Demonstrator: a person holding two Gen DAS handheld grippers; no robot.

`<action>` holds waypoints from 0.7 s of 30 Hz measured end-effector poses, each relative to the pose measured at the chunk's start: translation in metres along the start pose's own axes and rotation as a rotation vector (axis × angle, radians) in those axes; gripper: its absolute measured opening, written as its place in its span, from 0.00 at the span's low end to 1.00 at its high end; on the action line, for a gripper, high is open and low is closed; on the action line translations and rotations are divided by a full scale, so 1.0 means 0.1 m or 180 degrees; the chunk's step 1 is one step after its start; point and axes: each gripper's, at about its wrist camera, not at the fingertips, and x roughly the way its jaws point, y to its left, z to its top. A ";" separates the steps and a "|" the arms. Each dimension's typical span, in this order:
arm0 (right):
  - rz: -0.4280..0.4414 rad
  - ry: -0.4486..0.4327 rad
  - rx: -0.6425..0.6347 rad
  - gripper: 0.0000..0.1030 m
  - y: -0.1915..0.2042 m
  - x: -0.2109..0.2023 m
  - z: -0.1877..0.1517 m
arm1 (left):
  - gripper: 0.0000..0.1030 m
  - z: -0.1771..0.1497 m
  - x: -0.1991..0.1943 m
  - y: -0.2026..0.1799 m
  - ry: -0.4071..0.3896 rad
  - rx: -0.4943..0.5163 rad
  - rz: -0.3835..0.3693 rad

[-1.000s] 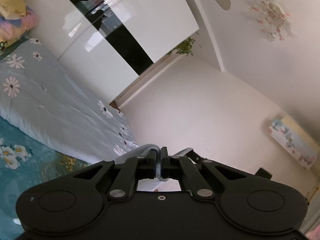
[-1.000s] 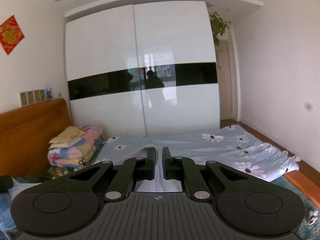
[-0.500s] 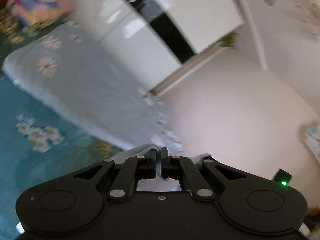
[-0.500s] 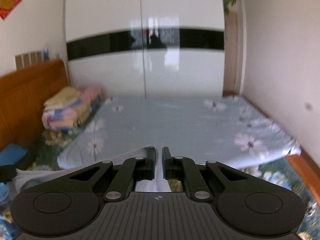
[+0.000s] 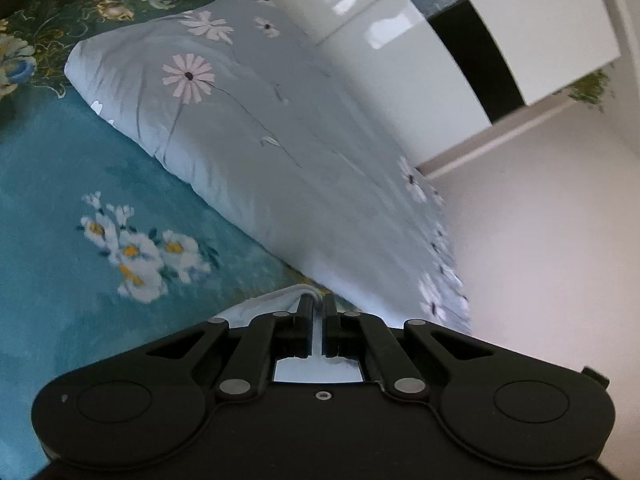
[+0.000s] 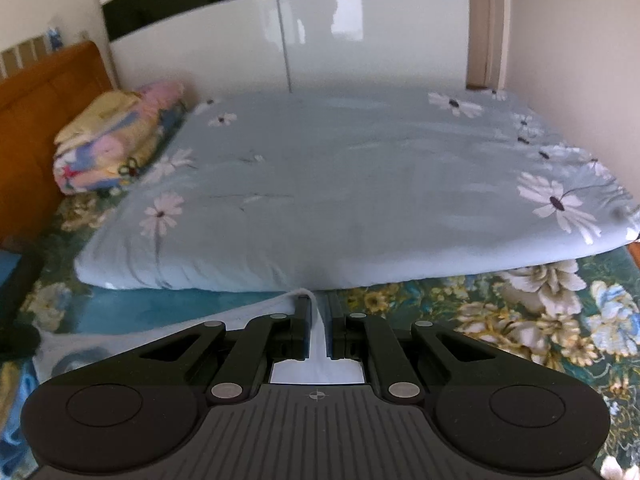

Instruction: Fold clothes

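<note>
The left hand-held gripper (image 5: 318, 300) and right hand-held gripper (image 6: 319, 301) are each being kept clamped on the white garment (image 6: 168, 326), so its edge is being held taut at 6 o'clock of the quilt (image 6: 340, 184).

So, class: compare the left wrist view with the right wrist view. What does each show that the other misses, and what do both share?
Only the left wrist view shows the closed left gripper pinching white cloth.

Only the right wrist view shows the orange wooden headboard and the closed right gripper pinching the cloth.

Both share the pale blue daisy-print quilt and the teal floral bedsheet.
</note>
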 end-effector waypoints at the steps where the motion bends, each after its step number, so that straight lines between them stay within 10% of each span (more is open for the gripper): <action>1: -0.0024 0.0024 0.0008 0.05 -0.02 0.13 0.02 | 0.00 0.08 0.11 0.03 -0.0045 -0.0021 0.0032; 15: -0.0236 0.0605 0.0209 0.06 -0.57 1.47 0.01 | 0.02 0.26 1.14 0.82 0.0425 -0.0207 0.0673; 21: -0.0260 0.1007 0.0524 0.12 -0.98 1.65 -0.46 | 0.26 0.05 1.57 1.01 0.0889 -0.0006 0.0938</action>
